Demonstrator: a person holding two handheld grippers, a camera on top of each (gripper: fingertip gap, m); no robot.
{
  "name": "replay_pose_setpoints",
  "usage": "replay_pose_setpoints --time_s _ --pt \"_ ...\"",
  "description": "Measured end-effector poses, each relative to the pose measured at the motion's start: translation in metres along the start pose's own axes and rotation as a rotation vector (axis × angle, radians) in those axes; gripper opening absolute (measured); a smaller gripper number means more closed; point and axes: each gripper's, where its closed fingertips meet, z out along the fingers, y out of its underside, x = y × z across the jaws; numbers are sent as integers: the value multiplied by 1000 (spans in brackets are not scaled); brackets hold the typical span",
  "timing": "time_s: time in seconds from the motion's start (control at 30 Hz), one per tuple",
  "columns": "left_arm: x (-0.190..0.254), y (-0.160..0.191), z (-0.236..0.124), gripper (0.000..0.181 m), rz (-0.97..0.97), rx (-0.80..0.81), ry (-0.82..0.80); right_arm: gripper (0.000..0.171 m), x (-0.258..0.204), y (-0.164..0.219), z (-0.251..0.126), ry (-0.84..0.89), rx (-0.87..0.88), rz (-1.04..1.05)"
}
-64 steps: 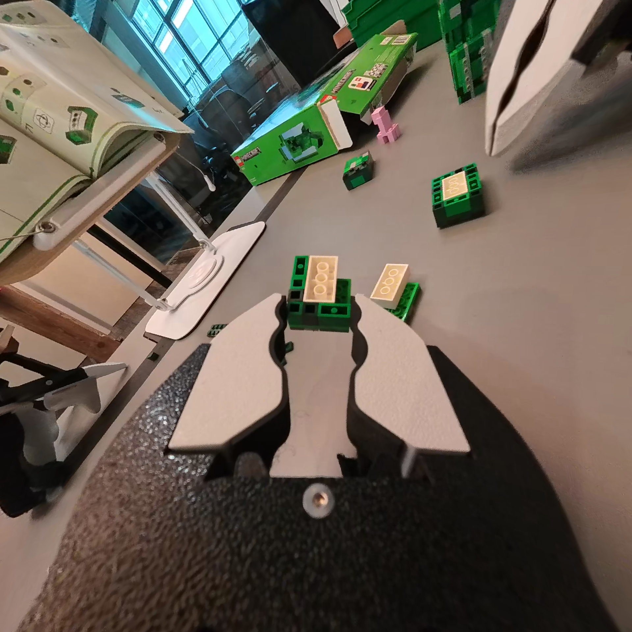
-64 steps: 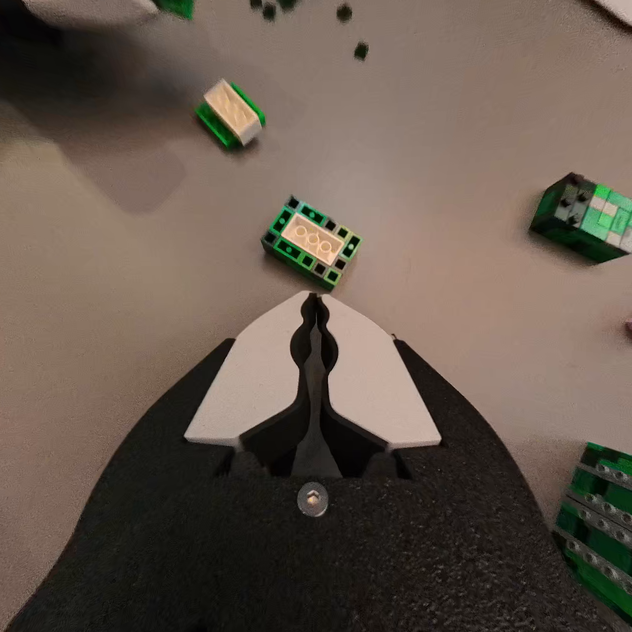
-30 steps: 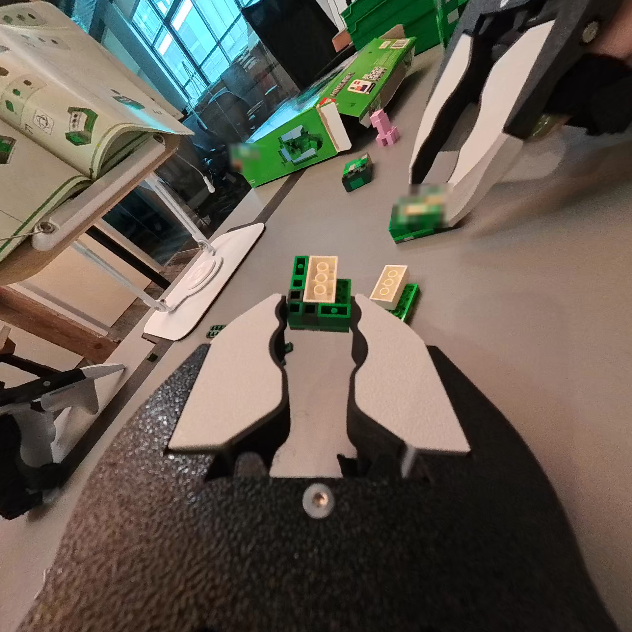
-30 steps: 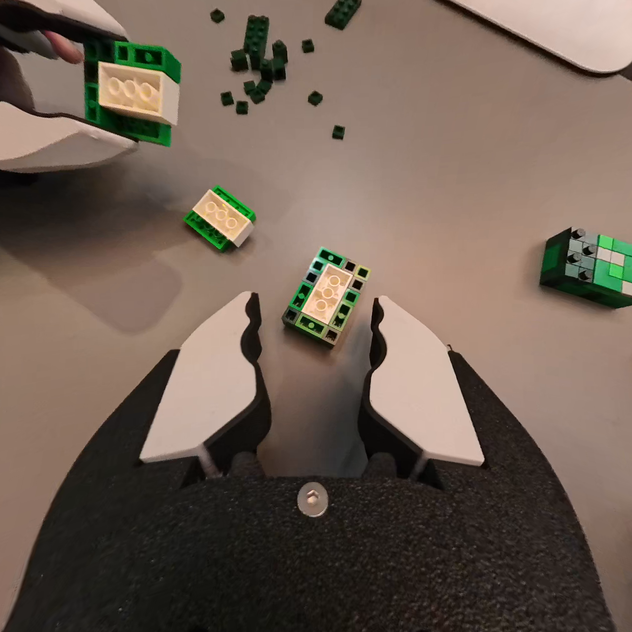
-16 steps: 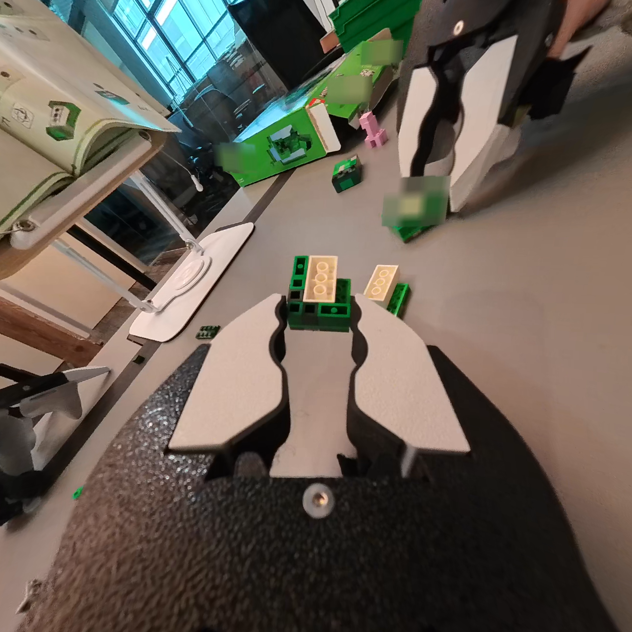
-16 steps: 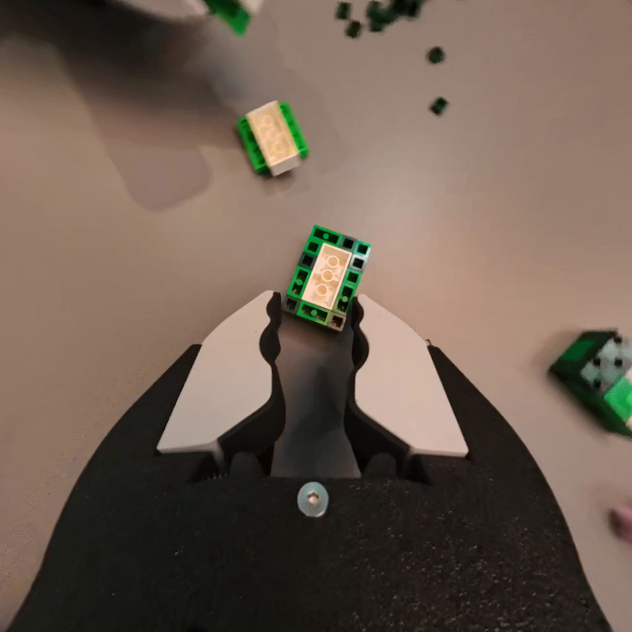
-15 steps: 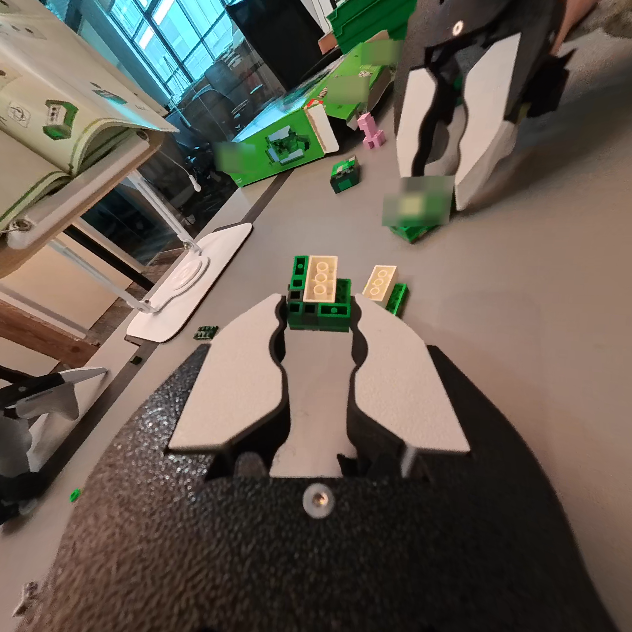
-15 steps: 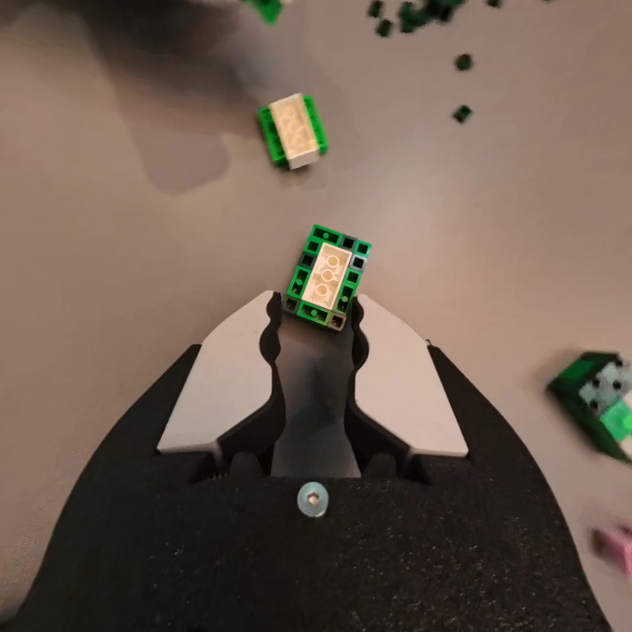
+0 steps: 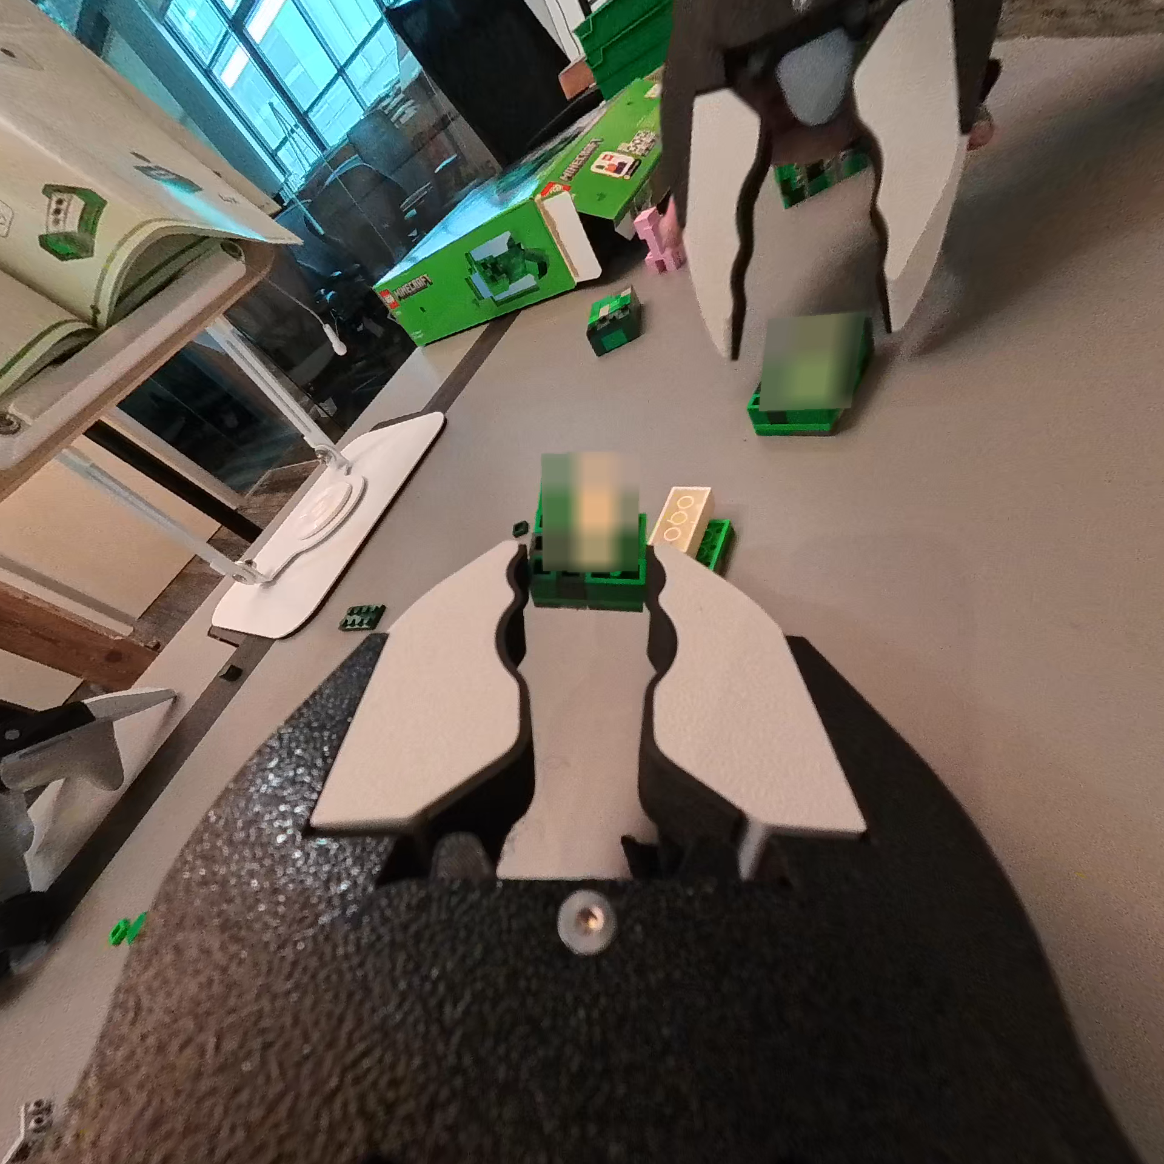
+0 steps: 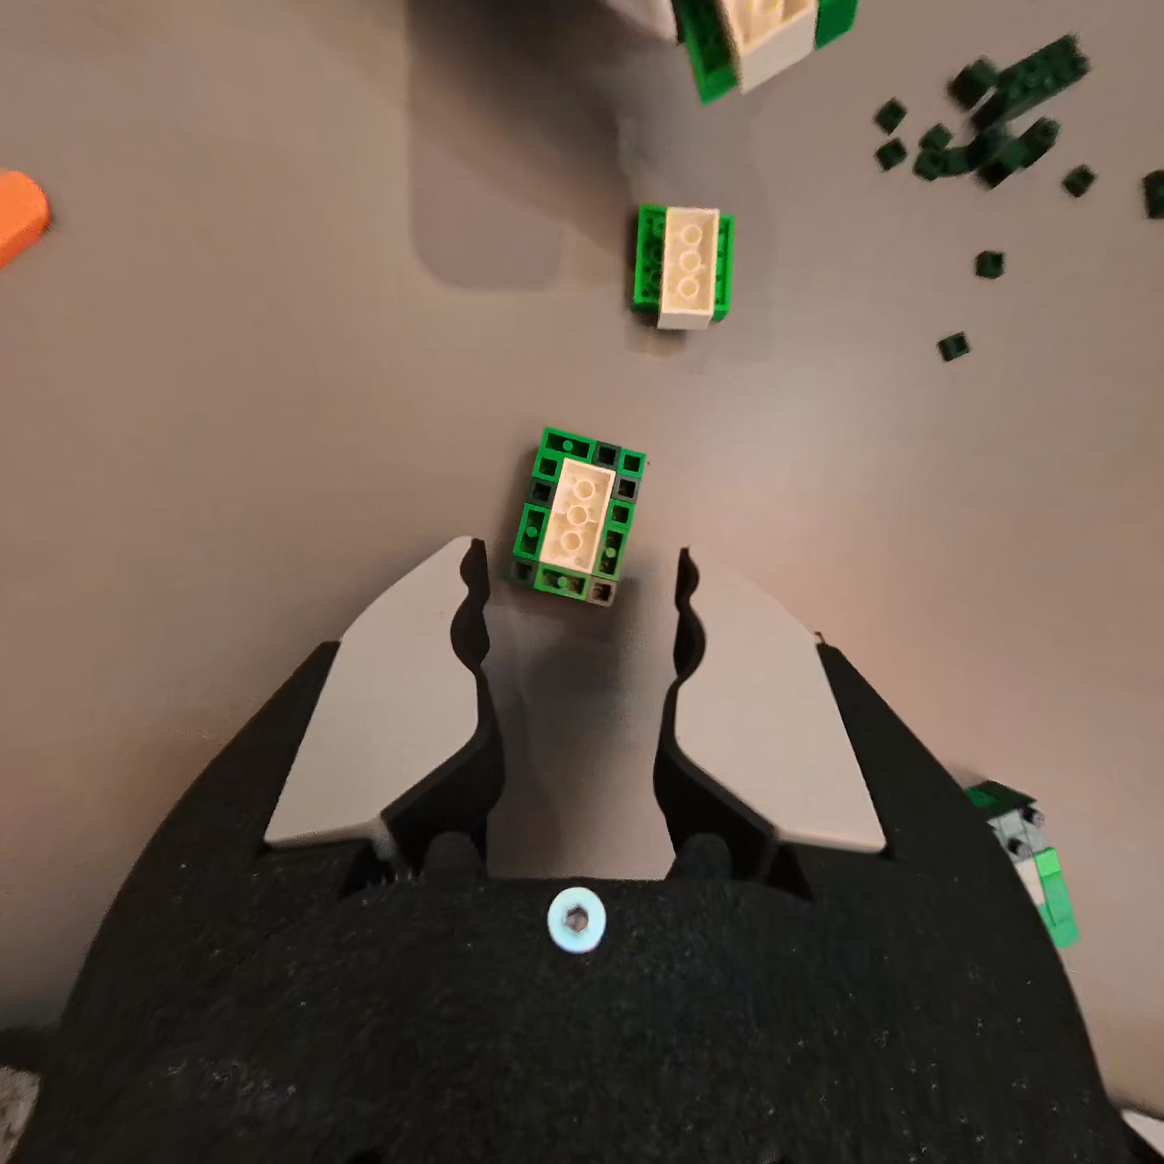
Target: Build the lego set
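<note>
While the left claw grips one green block, the right claw gapes over another block.

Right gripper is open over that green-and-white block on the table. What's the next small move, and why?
Probably ease the right gripper forward and down until its fingers straddle the green-and-white block, then close. The jaws stand open and wider than the block, which lies free on the grey table just past the fingertips, slightly skewed. The left gripper already grips its own block.
</note>
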Motion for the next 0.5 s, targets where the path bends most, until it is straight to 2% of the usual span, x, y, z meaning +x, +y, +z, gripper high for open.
replay_pose_setpoints --time_s 0.17,0.3,0.5 --pt "0 1 0 35 4 -4 1 57 -2 -3 -7 149 131 51" --pt "1 1 0 35 10 -9 0 58 0 -15 -17 263 364 121" --pt "2 3 1 35 25 -19 2 62 0 0 -4 267 299 131"
